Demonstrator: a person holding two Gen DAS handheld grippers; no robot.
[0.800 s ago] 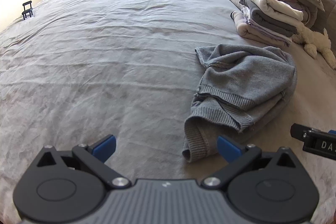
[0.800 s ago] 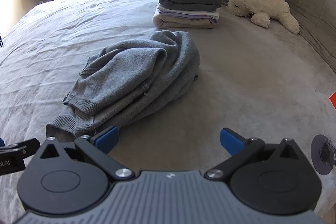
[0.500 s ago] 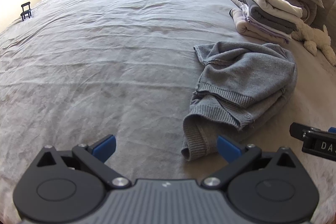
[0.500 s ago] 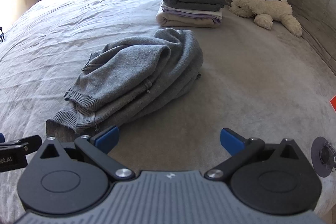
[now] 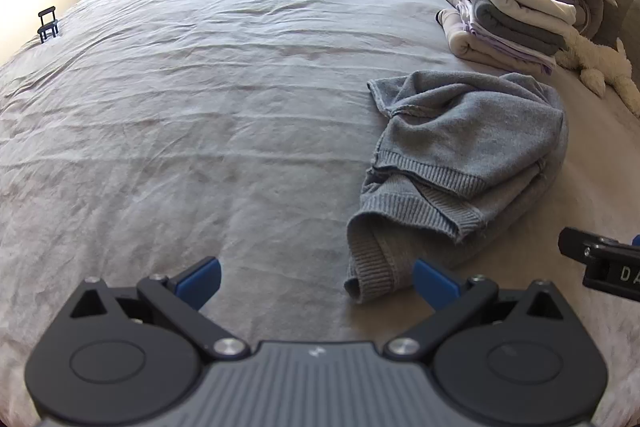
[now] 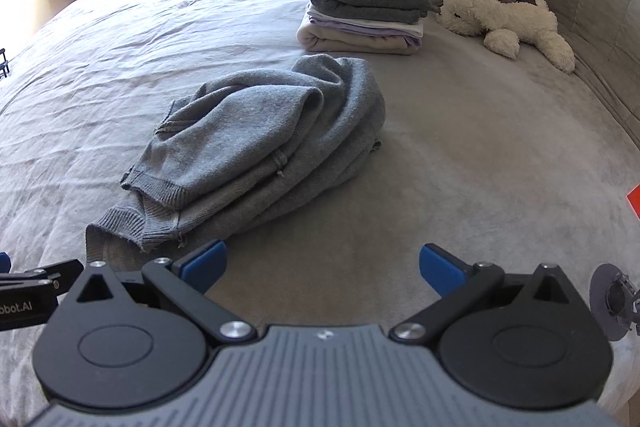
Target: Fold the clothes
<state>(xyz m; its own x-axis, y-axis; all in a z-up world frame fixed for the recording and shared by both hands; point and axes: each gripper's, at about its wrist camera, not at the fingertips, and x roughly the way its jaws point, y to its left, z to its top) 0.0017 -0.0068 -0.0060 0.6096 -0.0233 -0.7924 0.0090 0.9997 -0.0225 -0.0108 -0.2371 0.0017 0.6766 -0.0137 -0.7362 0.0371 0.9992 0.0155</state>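
A crumpled grey knit sweater lies in a heap on the grey bed cover. My left gripper hovers open at the near side, its right blue pad beside the sweater's ribbed cuff, nothing between the fingers. My right gripper is open too, just in front of the sweater's near hem and a little right of it, over bare cover. Each gripper's black body shows at the edge of the other's view.
A stack of folded clothes stands behind the sweater, with bundled bedding behind it. A white plush toy lies to the right. A small black clip stand sits at the bed's far left edge. Curtains hang beyond.
Both views have tilted down slightly, so the sweater and the folded stack sit a little lower in frame. The sweater has not moved and both grippers stay wide.
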